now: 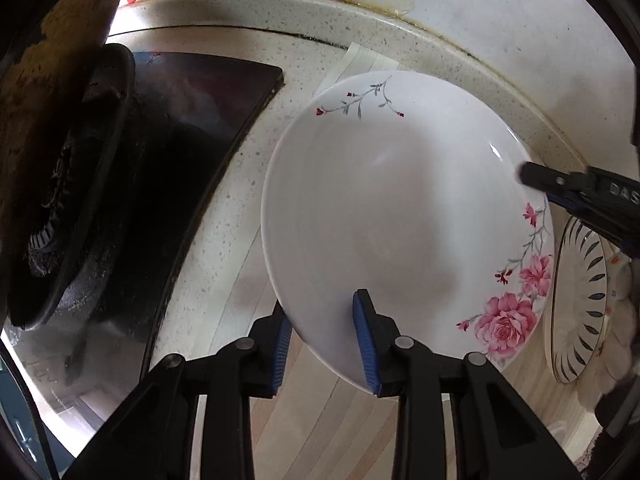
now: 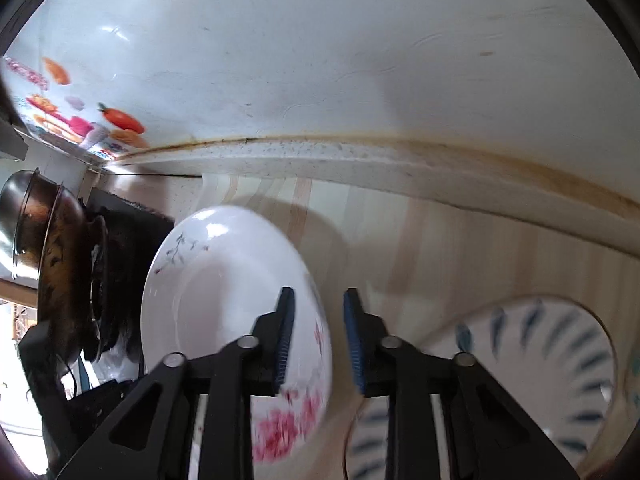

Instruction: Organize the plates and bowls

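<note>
The rose plate (image 1: 400, 216) is empty, its near rim pinched in the left tool (image 1: 324, 344), tilted above the table (image 1: 248, 184) beside the black stove (image 1: 168, 152). The right tool (image 2: 318, 340) hangs above the rose plate's right edge, jaws narrow with nothing between them. Only the right view shows the blue-leaf plate (image 2: 560, 368) nearly whole, lying right of the rose plate; bare table stretches behind to the wall (image 2: 320, 60).

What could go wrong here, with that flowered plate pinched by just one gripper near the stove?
1. The left gripper clamps only the near rim of the flowered plate, so it might tip or slip out.
2. The striped plate lies close beside it; they could knock together.
3. The black stove sits just left, another bump hazard.
</note>
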`<state>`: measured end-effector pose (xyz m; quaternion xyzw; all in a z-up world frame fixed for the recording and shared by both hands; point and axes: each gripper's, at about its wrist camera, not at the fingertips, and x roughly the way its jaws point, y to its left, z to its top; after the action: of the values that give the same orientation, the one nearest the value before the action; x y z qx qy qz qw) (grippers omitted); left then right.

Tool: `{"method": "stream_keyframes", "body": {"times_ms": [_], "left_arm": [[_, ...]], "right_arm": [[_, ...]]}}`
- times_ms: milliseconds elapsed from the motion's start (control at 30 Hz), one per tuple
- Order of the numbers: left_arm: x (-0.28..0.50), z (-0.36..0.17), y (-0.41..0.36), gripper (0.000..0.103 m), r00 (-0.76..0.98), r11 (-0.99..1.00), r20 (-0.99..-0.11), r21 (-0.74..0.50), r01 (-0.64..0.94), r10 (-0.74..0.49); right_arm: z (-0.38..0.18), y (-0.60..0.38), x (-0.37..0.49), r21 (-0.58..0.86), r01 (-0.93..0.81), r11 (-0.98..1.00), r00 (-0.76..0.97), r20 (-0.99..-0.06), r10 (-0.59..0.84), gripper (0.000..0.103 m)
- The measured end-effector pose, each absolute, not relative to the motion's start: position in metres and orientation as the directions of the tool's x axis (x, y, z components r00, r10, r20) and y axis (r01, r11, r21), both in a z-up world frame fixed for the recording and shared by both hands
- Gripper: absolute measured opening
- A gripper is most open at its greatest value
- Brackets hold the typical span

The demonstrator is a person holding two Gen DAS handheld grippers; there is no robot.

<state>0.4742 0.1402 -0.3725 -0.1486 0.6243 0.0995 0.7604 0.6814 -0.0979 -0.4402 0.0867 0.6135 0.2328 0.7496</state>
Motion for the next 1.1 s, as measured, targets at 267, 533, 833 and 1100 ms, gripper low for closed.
{"method": "stream_keyframes", "body": {"times_ms": [267, 533, 833, 1100], "left_arm": [[0.458, -0.371, 0.142, 0.026, 0.226, 0.932, -0.974, -0.108, -0.346, -0.029], [0.446, -0.353, 0.148, 0.026, 0.26, 0.931, -0.964, -0.145, -0.335, -0.056], [0.426, -0.312, 0.13, 0.026, 0.301, 0.941, -0.952, -0.155, -0.301, -0.061], [0.396, -0.289, 0.094, 0.026, 0.304, 0.947, -0.942, -0.219, -0.235, -0.142]], "right_arm": [[-0.448, -0.092, 0.69, 0.444, -0.251, 0.86, 0.127, -0.866, 0.484, 0.013], [-0.43, -0.106, 0.671, 0.471, -0.267, 0.841, 0.132, -0.846, 0.516, 0.012], [-0.405, -0.138, 0.63, 0.523, -0.241, 0.817, 0.146, -0.813, 0.564, 0.012], [-0.374, -0.202, 0.569, 0.597, -0.188, 0.78, 0.184, -0.759, 0.625, 0.012]]}}
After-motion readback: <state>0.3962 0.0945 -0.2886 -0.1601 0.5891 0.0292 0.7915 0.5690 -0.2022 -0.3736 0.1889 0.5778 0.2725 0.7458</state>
